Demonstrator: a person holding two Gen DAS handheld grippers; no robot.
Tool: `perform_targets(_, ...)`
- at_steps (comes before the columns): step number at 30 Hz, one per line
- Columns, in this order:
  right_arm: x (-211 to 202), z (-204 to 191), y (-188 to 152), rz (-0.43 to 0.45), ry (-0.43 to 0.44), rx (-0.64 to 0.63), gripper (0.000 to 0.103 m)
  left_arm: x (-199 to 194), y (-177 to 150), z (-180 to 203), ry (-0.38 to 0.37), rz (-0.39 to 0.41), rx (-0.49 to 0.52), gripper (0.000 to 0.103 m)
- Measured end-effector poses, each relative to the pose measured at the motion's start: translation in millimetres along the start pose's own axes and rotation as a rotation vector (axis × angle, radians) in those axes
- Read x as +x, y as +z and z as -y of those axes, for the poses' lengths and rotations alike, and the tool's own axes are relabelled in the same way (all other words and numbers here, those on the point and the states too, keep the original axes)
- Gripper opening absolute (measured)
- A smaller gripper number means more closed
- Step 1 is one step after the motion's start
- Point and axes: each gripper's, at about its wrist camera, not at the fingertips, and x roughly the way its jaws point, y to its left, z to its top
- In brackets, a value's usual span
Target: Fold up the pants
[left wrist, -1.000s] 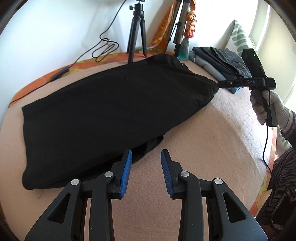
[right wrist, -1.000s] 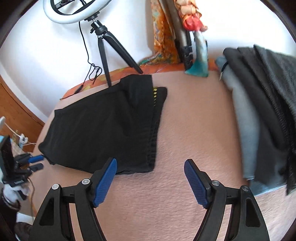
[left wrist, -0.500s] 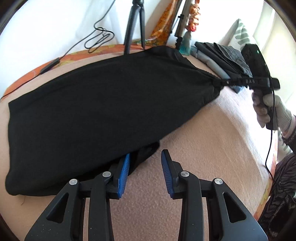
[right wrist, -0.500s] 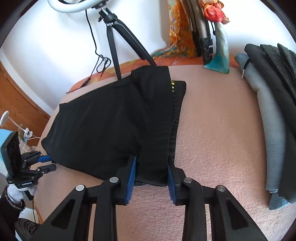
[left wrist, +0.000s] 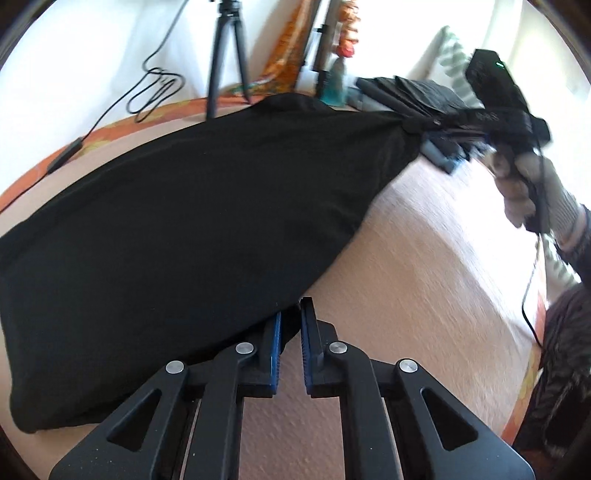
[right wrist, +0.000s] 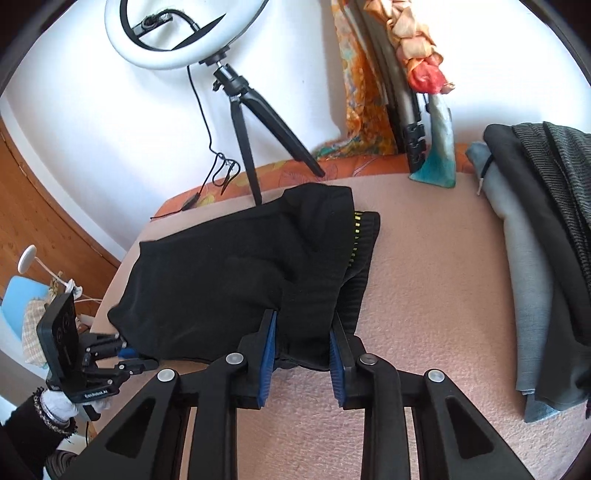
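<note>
Black pants (left wrist: 184,221) lie across a pink blanket (left wrist: 443,277), their waistband (right wrist: 362,236) turned toward the pile of clothes. My left gripper (left wrist: 291,325) is shut on the pants' near edge, with dark cloth pinched between its blue pads. In the right wrist view it shows at the lower left (right wrist: 127,354), on the far end of the pants (right wrist: 240,266). My right gripper (right wrist: 303,332) is shut on a bunched fold at the waist end. From the left wrist view, the right gripper (left wrist: 410,123) holds that corner raised and taut off the blanket.
A stack of folded dark and grey clothes (right wrist: 535,258) lies right of the pants. A ring light (right wrist: 184,33) on a tripod (right wrist: 251,147), a cable (left wrist: 155,88) and a teal vase (right wrist: 437,147) stand along the back edge. A gloved hand (left wrist: 535,192) grips the right tool.
The left gripper slid forward to the pants' edge and shut on it. The right gripper closed on the waist end and has lifted it a little.
</note>
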Motion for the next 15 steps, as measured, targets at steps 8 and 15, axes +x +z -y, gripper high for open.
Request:
perform_targets(8, 13, 16, -16, -0.076, -0.008, 0.069, 0.025, -12, -11, 7, 0.004, -0.009, 0.047, 0.007)
perform_targets(15, -2, -4, 1, -0.005, 0.007, 0.025, 0.025, -1, 1, 0, 0.021, 0.024, -0.052, 0.025)
